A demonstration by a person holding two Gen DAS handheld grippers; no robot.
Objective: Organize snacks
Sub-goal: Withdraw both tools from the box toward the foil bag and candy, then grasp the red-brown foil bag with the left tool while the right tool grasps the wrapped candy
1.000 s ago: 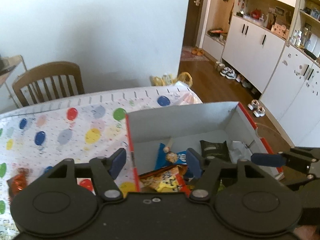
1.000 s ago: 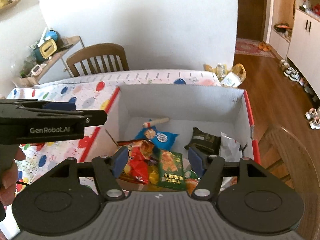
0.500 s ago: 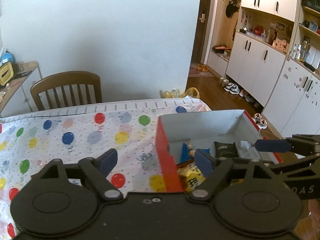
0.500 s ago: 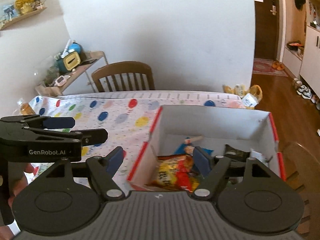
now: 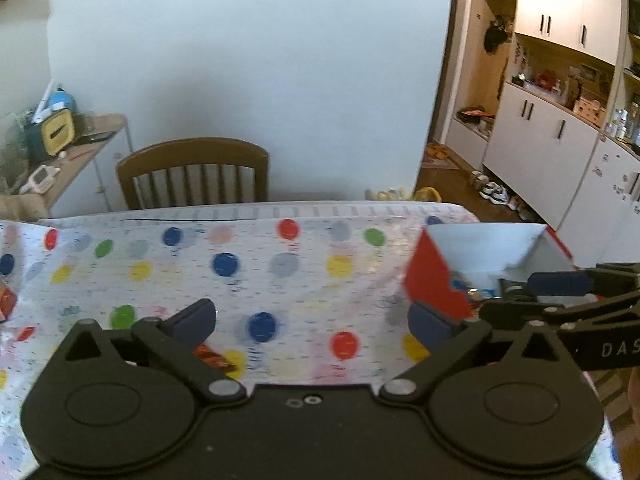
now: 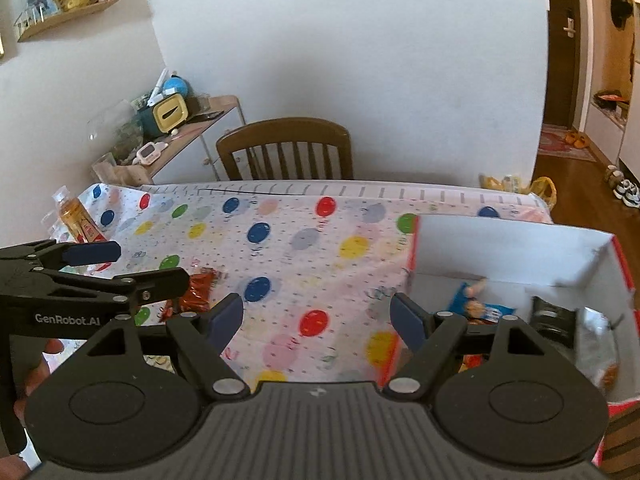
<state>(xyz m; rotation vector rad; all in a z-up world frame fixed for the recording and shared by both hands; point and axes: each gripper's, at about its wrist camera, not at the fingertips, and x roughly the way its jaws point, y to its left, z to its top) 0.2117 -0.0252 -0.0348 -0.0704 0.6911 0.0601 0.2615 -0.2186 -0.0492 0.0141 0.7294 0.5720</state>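
A red-sided white box stands at the table's right end and holds several snack packets, among them a blue one and a dark one. It also shows in the left wrist view. My left gripper is open and empty above the balloon tablecloth, left of the box. My right gripper is open and empty over the cloth, by the box's left wall. A red-orange snack packet lies on the cloth near the left gripper; it peeks out in the left wrist view.
A bottle of orange drink stands at the table's far left. A wooden chair sits behind the table, and a cluttered side shelf stands to its left. Another red packet lies at the left edge.
Both grippers have swung left, away from above the box and out over the tablecloth. The box now sits at the right of both views. Both stay open and empty.
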